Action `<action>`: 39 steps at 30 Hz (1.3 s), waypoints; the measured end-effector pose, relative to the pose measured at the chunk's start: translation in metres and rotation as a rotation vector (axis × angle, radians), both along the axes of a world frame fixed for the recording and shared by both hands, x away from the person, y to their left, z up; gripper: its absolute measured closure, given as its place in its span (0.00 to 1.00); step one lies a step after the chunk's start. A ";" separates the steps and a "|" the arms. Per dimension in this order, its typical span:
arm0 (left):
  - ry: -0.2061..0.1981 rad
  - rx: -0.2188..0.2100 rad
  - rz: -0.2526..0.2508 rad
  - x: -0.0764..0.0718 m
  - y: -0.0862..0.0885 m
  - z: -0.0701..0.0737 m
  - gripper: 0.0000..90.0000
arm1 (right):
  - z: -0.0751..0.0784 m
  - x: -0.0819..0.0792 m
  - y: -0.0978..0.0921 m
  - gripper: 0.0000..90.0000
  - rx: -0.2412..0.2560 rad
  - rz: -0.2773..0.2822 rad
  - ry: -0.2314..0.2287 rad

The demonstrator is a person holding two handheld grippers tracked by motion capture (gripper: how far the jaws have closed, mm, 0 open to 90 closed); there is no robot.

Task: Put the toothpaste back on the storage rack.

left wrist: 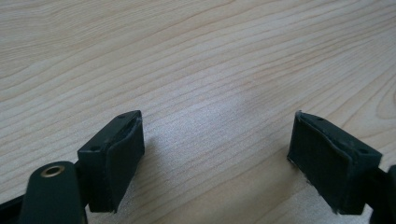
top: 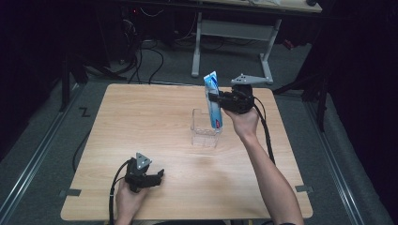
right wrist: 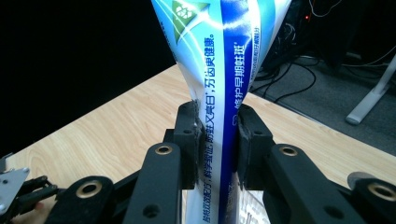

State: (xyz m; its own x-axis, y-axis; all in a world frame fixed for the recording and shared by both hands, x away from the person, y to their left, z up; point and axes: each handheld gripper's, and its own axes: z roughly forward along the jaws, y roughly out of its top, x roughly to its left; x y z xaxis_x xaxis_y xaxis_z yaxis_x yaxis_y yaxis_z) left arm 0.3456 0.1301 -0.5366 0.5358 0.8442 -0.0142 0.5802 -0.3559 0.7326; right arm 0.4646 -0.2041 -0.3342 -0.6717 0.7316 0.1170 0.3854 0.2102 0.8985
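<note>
black two-jaw tool [top: 158, 176] with grey triangular plate, black cable, brass screws.

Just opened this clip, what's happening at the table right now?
A person works with hand-held tongs at a wooden table. The right tongs are shut on a blue and white tube, held upright, its lower end at a clear plastic holder. The left tongs rest open near the table's front edge, holding nothing.
</note>
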 end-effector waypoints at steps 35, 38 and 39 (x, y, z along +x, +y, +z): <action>0.000 -0.001 -0.004 0.000 0.000 0.000 0.20 | -0.047 0.025 0.015 0.80 -0.119 -0.070 0.054; 0.002 0.000 -0.005 0.000 0.000 0.000 0.20 | -0.049 0.026 0.015 0.81 -0.132 -0.075 0.059; -0.001 0.000 -0.004 0.000 0.000 0.000 0.20 | -0.050 0.026 0.015 0.81 -0.134 -0.078 0.061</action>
State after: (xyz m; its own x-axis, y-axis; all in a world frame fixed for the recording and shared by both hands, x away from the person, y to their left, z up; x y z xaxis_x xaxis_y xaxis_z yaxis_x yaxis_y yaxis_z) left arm 0.3452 0.1301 -0.5367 0.5392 0.8420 -0.0143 0.5782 -0.3579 0.7332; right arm 0.4903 -0.1892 -0.3841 -0.6071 0.7928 0.0538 0.4580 0.2938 0.8390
